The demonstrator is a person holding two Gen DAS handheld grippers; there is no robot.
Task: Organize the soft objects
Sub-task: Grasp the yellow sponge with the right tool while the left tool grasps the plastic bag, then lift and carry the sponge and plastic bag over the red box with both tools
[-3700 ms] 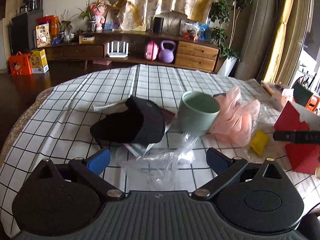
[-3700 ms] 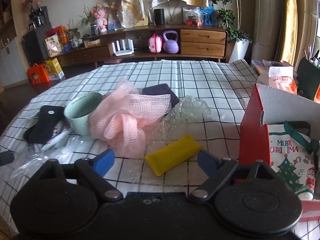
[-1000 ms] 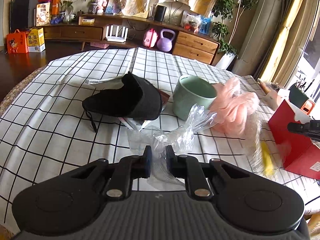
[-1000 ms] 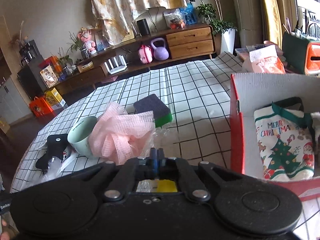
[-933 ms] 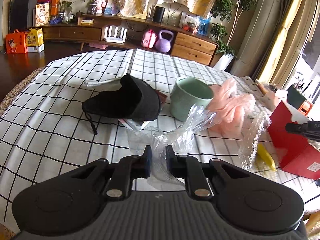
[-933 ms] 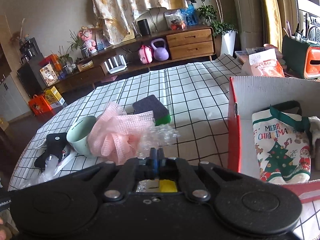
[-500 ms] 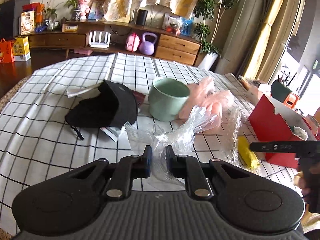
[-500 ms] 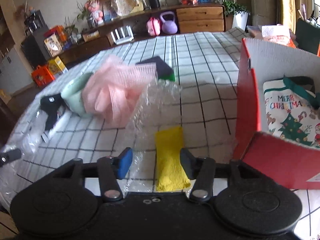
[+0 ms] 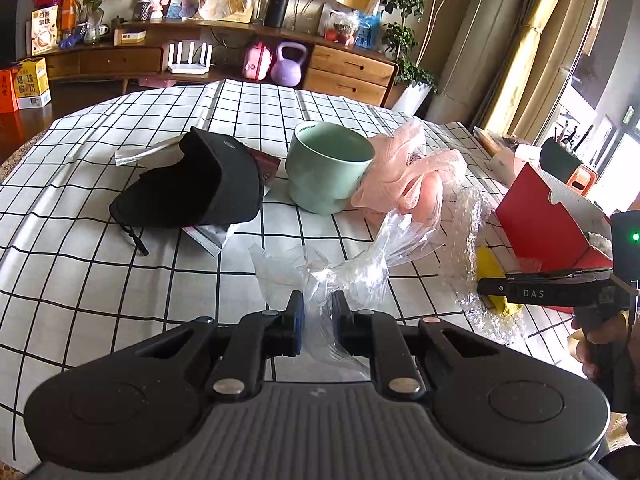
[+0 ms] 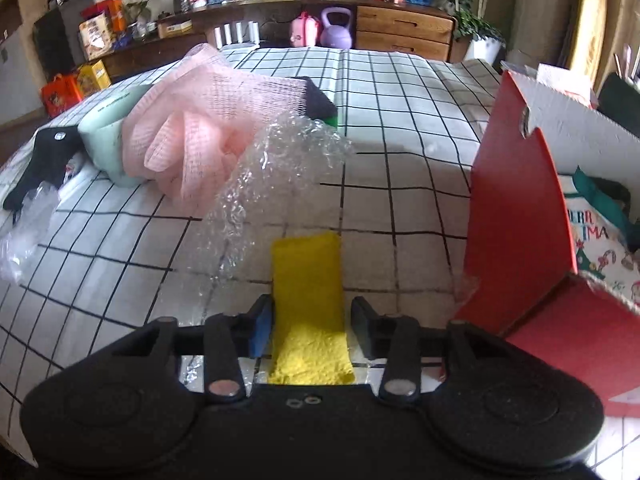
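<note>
Your left tongs (image 9: 317,322) are clenched on a clear plastic bag (image 9: 344,268), which bunches up from the checked bench (image 9: 120,280) toward twelve o'clock. Beyond it, at eleven o'clock, lies a black cap (image 9: 192,190), with a green cup (image 9: 328,166) at twelve and a pink mesh sponge (image 9: 408,172) touching the cup at one o'clock. Your right tongs (image 10: 308,326) have just been closing around the yellow cloth (image 10: 306,280), which lies flat between the jaws; the left pad is just beside its edge, the right pad apart from it. Bubble wrap (image 10: 276,184) rises at eleven o'clock, and the red box (image 10: 516,240) stands at two o'clock.
</note>
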